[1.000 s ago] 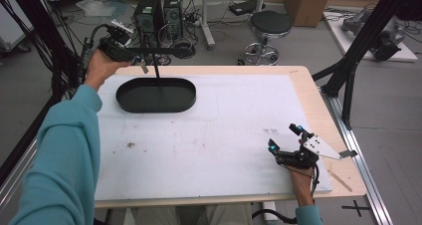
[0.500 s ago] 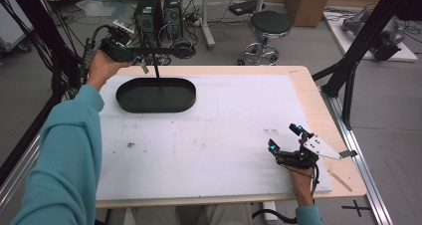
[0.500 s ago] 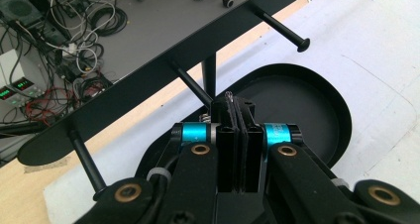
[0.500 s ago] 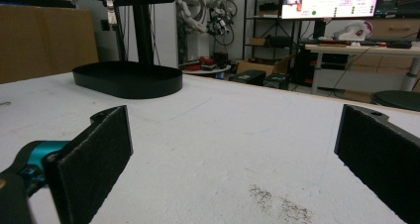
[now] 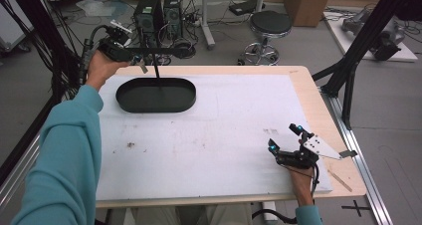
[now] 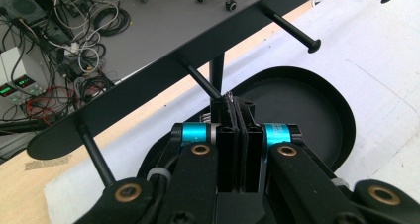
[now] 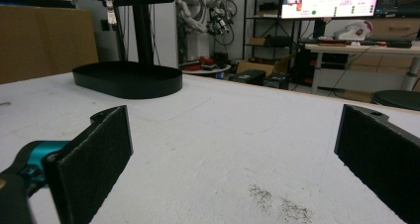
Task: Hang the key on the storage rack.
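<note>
No change is seen: neither gripper is moved, and the stand [image 5: 155, 88] is not shifted on the desk [image 5: 308, 93].

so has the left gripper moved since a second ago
No. The left gripper sits in the same spot by the stand's crossbar, above the far left rim of the black tray, jaws shut.

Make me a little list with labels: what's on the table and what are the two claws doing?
Stand: black stand with an oval tray base, an upright post and a crossbar with pegs, at the table's far left
Left gripper: jaws shut on something small by a peg; what it is can't be told
Right gripper: jaws open, nothing between them, low over the table's near right
Table: white top, a few dark smudges
</note>
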{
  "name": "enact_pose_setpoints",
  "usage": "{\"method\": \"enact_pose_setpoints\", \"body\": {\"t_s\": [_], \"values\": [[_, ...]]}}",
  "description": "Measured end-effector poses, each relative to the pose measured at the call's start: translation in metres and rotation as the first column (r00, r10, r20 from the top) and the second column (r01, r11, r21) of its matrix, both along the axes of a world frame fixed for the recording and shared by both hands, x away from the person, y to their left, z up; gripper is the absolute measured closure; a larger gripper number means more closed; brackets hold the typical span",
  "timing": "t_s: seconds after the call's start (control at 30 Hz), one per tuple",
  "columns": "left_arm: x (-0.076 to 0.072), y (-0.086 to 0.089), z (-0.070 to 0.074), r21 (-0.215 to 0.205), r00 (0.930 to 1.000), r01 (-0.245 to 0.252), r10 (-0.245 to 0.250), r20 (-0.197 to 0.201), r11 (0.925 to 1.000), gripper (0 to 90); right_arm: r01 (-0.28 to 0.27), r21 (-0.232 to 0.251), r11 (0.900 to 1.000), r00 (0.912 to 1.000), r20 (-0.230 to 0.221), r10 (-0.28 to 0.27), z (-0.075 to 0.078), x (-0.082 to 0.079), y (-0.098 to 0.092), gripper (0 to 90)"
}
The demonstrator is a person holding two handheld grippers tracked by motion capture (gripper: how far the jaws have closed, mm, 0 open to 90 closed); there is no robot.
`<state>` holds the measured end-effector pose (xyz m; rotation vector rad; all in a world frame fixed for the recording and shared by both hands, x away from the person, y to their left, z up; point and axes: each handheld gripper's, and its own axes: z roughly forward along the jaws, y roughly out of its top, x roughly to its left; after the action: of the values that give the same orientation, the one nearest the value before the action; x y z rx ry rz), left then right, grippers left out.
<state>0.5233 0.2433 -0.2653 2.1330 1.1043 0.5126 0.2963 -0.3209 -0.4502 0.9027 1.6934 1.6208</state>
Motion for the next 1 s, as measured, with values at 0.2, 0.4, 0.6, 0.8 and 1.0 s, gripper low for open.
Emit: {"method": "enact_pose_setpoints", "body": {"t_s": [0.2, 0.4, 0.6, 0.8, 1.0], "values": [[0.0005, 0.0013, 0.0001, -0.005, 1.0, -0.004, 0.004, 0.005, 1.0, 88.3, 0.002, 0.0, 1.0, 1.0, -0.001, -0.002, 0.0, -0.0001, -0.0001, 0.5], [0.0017, 0.0023, -0.0003, -0.008, 0.9999, -0.002, 0.002, 0.014, 1.0, 88.3, 0.003, 0.0, 1.0, 1.0, 0.002, -0.003, 0.0, 0.0002, -0.0002, 0.5], [0.0016, 0.0041, 0.0005, -0.016, 0.9994, -0.004, 0.005, 0.035, 0.9999, 88.2, 0.002, 0.004, 1.0, 1.0, 0.004, -0.002, -0.0002, 0.0007, -0.0003, 0.5], [0.0012, 0.0026, -0.001, 0.028, 0.9911, -0.01, 0.007, 0.133, 0.9995, 89.4, 0.004, 0.003, 1.0, 1.0, 0.004, -0.004, -0.0002, 0.0005, -0.0004, 0.5], [0.0008, 0.0096, -0.0018, 0.026, 0.9821, -0.021, 0.016, 0.188, 0.9994, 51.2, 0.002, 0.005, 1.0, 1.0, 0.002, -0.002, -0.0002, 0.0002, -0.0003, 0.5]]}}
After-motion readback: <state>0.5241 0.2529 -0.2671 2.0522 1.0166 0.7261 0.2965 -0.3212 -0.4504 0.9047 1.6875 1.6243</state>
